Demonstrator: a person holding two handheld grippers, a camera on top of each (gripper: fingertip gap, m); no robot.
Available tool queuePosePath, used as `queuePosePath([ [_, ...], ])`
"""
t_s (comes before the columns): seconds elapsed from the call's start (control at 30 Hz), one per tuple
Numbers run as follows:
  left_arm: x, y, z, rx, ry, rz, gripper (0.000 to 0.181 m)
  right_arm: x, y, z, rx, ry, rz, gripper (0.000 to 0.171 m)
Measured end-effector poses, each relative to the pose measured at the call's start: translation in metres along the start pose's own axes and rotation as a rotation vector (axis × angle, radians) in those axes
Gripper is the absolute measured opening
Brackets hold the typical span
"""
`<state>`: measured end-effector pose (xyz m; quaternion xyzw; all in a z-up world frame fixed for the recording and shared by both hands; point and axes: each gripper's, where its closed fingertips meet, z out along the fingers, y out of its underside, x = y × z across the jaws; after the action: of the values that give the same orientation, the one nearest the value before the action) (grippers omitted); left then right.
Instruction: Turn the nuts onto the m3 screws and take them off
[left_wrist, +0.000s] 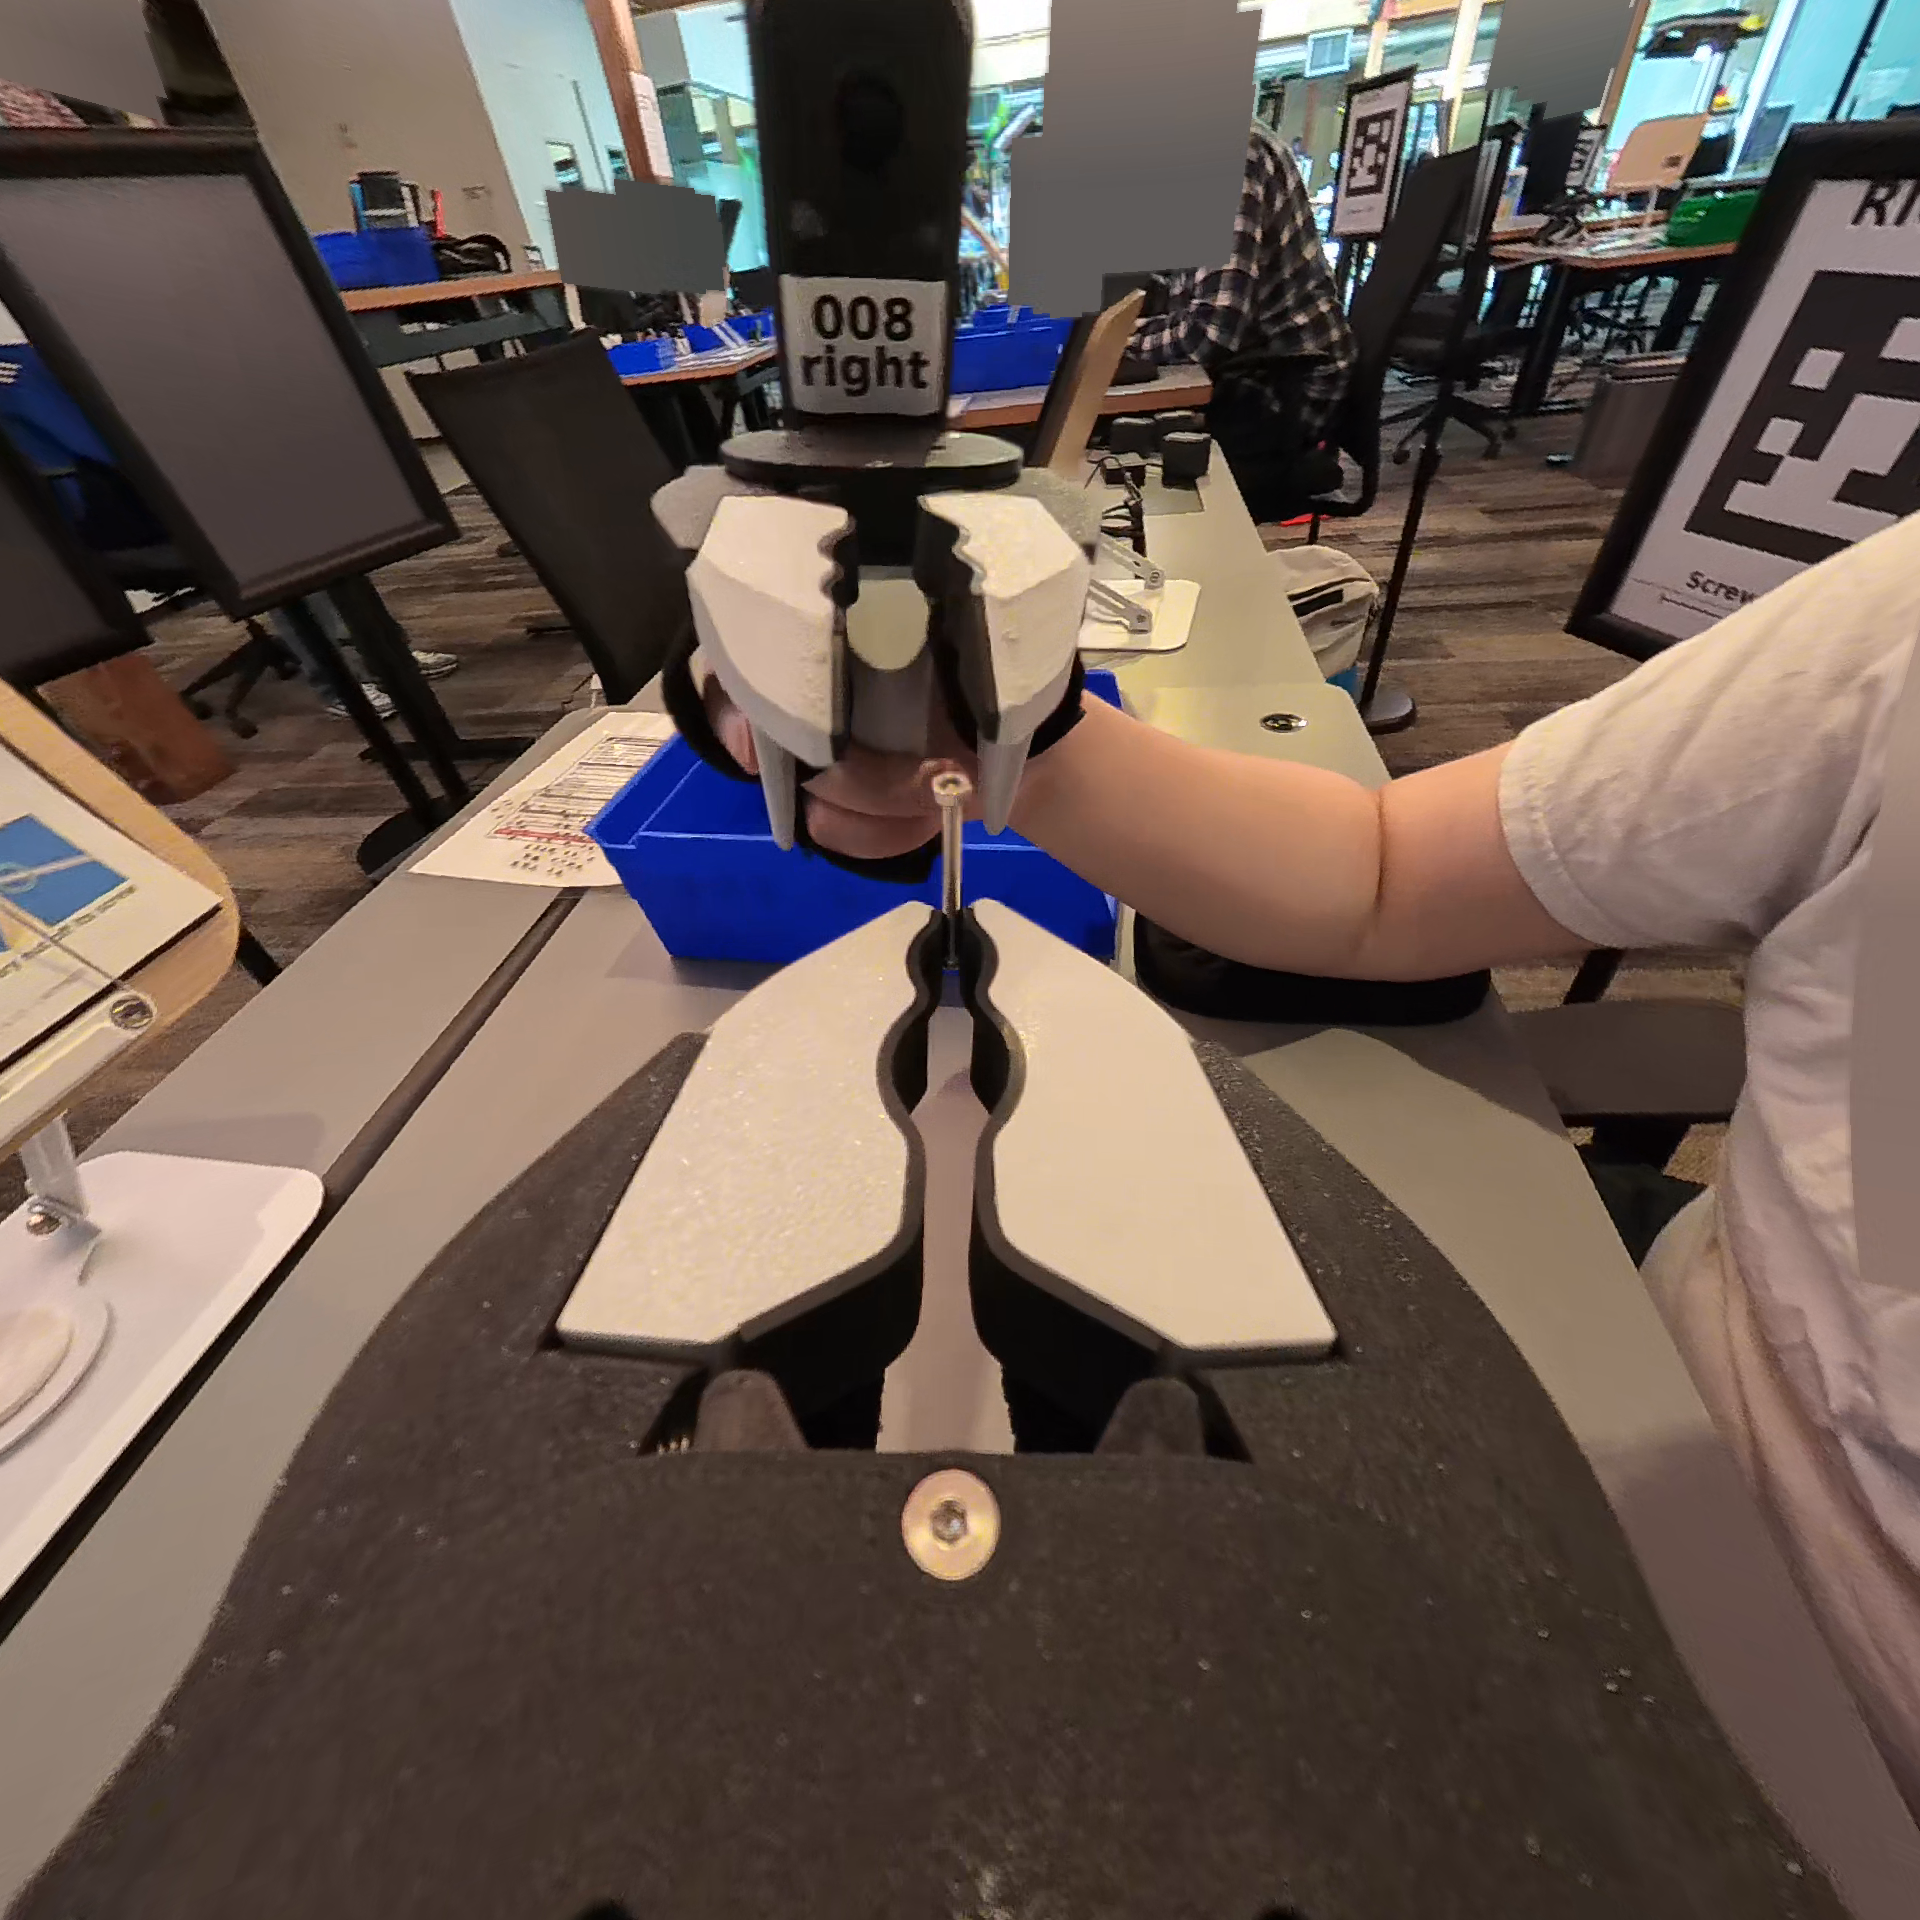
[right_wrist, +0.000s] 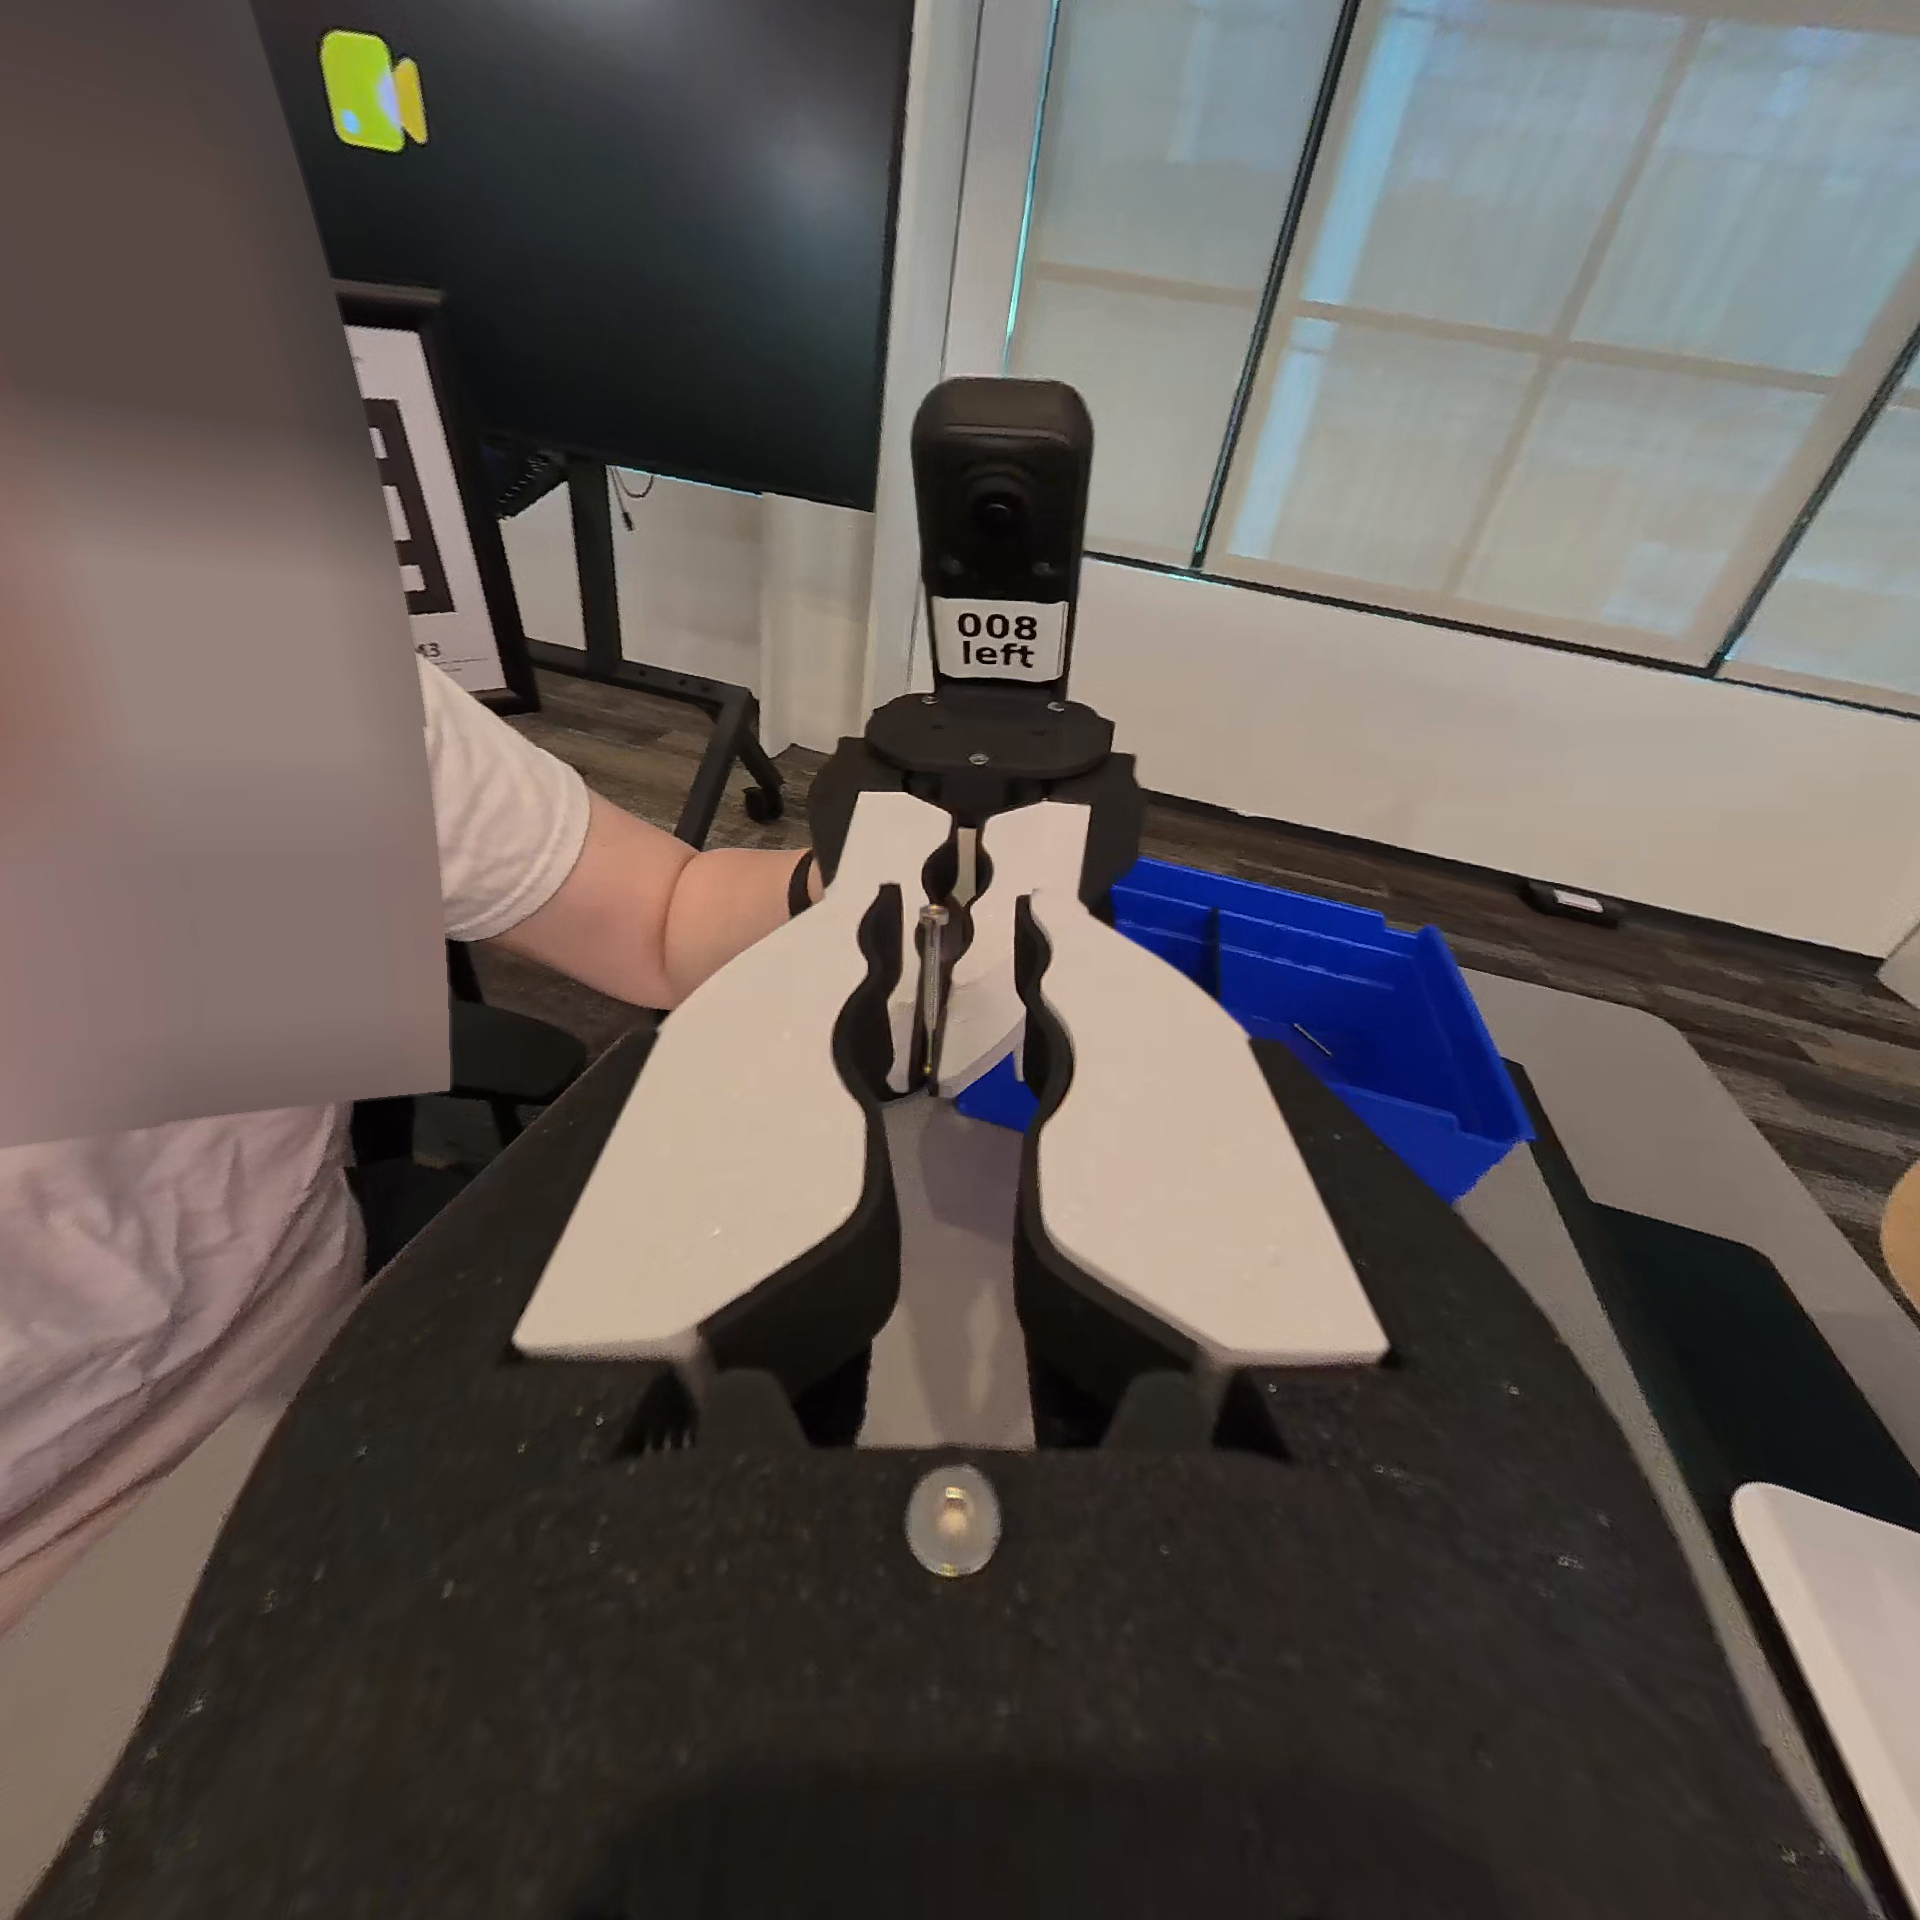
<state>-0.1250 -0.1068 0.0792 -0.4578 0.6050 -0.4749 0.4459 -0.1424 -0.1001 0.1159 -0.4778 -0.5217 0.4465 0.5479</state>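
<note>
My left gripper (left_wrist: 951, 930) is shut on the lower end of a thin silver M3 screw (left_wrist: 950, 842), which stands up from its tips with the head on top. My right gripper (left_wrist: 888, 821) faces it, open, with its fingertips on either side of the screw head and not touching it. In the right wrist view my right gripper (right_wrist: 956, 912) is open around the screw (right_wrist: 932, 982), which the left gripper (right_wrist: 928, 1075) holds. I cannot make out a nut on the screw or in either gripper.
A blue parts bin (left_wrist: 727, 883) sits on the grey table (left_wrist: 364, 1039) behind the grippers; in the right wrist view the bin (right_wrist: 1351, 1081) holds a loose screw (right_wrist: 1311, 1039). A printed sheet (left_wrist: 561, 821) lies left of it. A white stand base (left_wrist: 135, 1299) is at the left edge. A person's arm (left_wrist: 1351, 862) reaches in from the right. My two grippers' fingertips are within a few centimetres of each other.
</note>
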Motion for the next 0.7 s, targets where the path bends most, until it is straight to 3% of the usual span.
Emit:
queuePosePath([
  [0.33, 0.013, 0.005, 0.008, -0.033, 0.044, 0.052, 0.002, -0.028, 0.012, 0.009, -0.054, -0.167, -0.039, 0.017],
  [0.7, 0.015, 0.003, 0.007, -0.027, 0.046, 0.057, 0.002, -0.023, 0.011, 0.004, -0.043, -0.147, -0.046, 0.013],
])
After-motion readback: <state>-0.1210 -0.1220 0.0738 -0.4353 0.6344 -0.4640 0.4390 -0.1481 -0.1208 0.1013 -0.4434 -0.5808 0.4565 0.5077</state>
